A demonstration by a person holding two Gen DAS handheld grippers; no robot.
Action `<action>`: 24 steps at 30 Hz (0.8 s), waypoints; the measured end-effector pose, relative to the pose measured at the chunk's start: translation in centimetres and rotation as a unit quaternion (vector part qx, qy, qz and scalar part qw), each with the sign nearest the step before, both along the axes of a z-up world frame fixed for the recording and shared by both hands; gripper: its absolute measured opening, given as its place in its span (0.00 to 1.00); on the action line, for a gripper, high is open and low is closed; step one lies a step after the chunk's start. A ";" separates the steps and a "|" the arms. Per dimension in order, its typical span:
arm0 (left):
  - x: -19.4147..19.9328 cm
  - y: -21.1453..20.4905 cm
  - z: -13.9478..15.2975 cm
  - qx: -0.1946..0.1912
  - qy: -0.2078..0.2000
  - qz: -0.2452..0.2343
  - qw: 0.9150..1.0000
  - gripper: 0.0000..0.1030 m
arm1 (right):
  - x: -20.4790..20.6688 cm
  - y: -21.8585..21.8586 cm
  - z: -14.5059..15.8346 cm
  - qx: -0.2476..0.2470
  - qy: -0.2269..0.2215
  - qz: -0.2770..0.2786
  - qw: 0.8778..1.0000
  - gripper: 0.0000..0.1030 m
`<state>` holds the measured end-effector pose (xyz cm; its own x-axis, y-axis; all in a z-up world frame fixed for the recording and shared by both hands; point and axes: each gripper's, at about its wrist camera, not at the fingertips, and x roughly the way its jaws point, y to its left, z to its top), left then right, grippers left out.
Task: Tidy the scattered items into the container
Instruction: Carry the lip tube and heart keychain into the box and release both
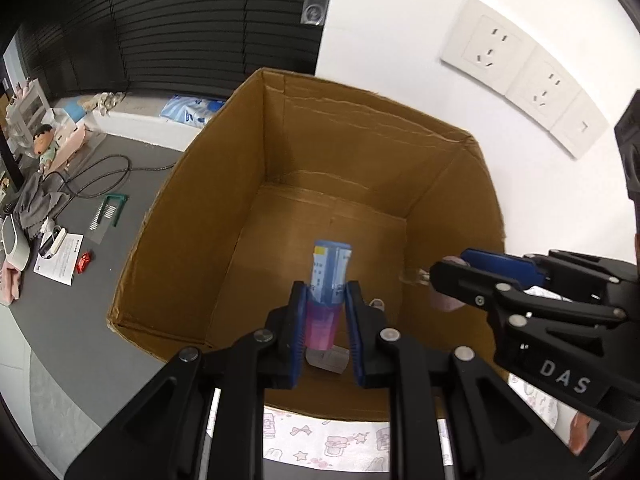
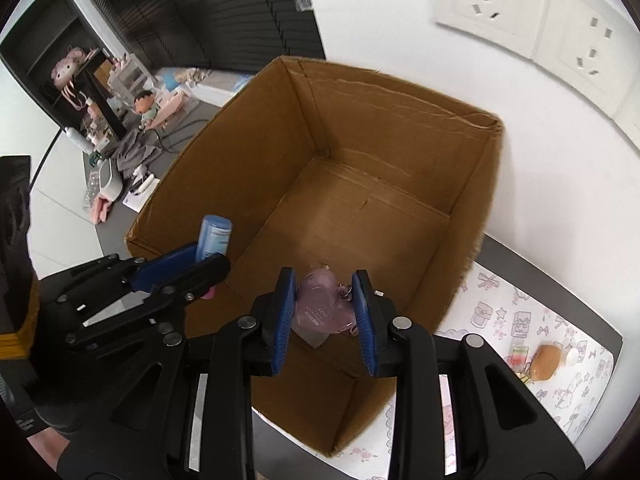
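Container: open brown corrugated cardboard box (image 1: 352,168), flaps upright, standing on a desk against a white wall with socket plates (image 1: 524,76). Its floor shows bare in both views; no item is seen resting inside.

Left gripper (image 1: 326,308): black two-finger tongs with blue pads, jaws drawn narrow and clamped on a slim tube with a blue-and-white printed upper part and pink lower part (image 1: 329,280). The tube stands roughly upright between the pads, over the box's near-left area. Gripped low on the body, apparently so the top stays clear for a straight drop.

Right gripper (image 2: 325,308): same build, jaws part-closed on a translucent pink heart-shaped pouch with a small chain (image 2: 320,304). Pads press its two flanks; it hangs over the near part of the box.

Relation: the two grippers are side by side and apart, both angled downward into the box mouth. Judged reason: each load is brought above the opening so it falls within the walls.

Step in hand: judged to be the carry-over before release; neither item is in the box yet.

Remaining items: a small tan rounded object (image 2: 545,362) and small bits beside it lie on the white patterned mat (image 2: 520,320) to the box's right. Left of the box, a red wrapper (image 1: 85,261) and a printed paper sheet (image 1: 60,258) lie on the grey desk (image 1: 132,184).

Risk: the pouch's chain could snag a pad on release.
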<state>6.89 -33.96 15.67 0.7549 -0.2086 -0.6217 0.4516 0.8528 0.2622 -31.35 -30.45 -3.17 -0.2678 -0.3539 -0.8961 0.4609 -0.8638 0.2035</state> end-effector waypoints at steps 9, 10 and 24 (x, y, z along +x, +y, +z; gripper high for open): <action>0.9 0.9 0.0 -0.003 0.007 0.010 1.000 0.19 | -0.6 -1.0 -1.4 0.020 -0.009 0.003 1.000 0.30; 0.9 0.9 0.0 -0.004 0.007 0.011 1.000 0.19 | -0.7 -1.0 -1.3 0.020 -0.008 0.001 1.000 0.30; -0.1 0.0 0.2 -0.015 0.002 0.183 0.983 0.72 | 0.3 0.2 0.9 0.045 0.031 0.000 0.999 0.62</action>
